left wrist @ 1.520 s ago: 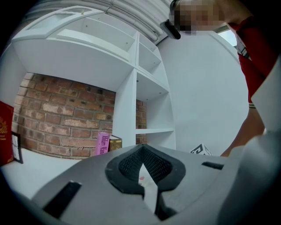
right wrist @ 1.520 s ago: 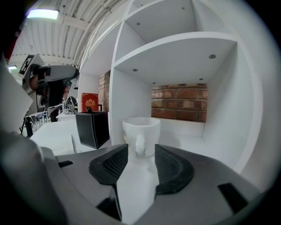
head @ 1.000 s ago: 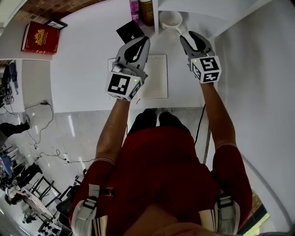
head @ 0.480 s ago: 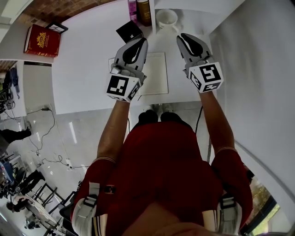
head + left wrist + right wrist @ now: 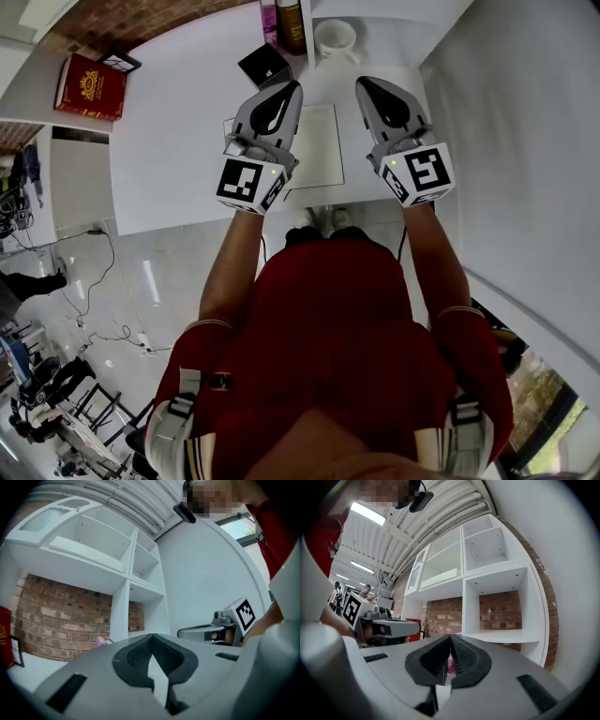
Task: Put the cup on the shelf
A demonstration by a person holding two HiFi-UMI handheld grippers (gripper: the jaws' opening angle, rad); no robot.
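The white cup (image 5: 335,39) stands in the shelf's (image 5: 310,36) lowest bay (right of the divider), while left tool (image 5: 289,87) and right tool (image 5: 362,82) hover above the table (image 5: 169,141), both pressed together, empty.

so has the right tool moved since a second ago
Yes, the right tool has drawn back from the white cup, toward the person.
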